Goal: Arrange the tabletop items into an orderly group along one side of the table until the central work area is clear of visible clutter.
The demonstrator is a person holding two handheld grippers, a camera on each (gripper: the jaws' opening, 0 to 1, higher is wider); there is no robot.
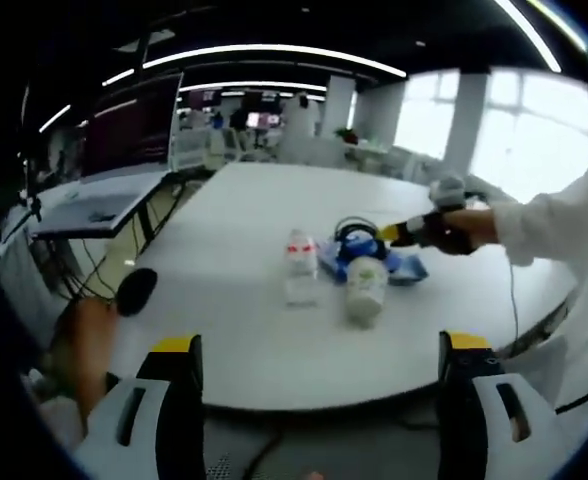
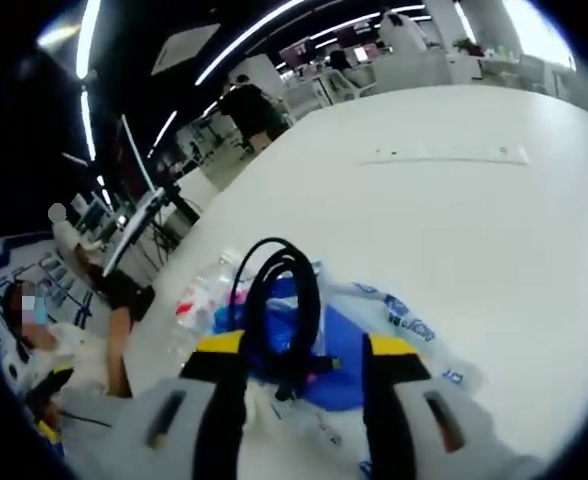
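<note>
The clutter sat in one small cluster on the white bench (image 1: 244,330): a clear plastic bottle (image 1: 300,266) with a red label standing upright, a pale cup-like container (image 1: 365,284) tipped on its side just beside the bottle, a blue-and-white plastic bag (image 2: 379,330) lying flat behind that container, and a looped black cable (image 2: 279,310) resting on the bag. In the left gripper view the cluster lay well ahead of my left tool (image 1: 319,350), past the bottle from my side, and that tool's yellow-tipped jaws stood wide apart with nothing between them. A black rounded object (image 1: 134,291) sat off the near bench edge, away from the bottle. My right tool (image 2: 304,360) hung directly over the bag; its jaws stood apart on either side of the cable loop, which rose between them. I could not tell whether the jaws touched the cable. In the left gripper view my sleeved right hand (image 1: 474,228) reached to the bag from beyond the bottle.
</note>
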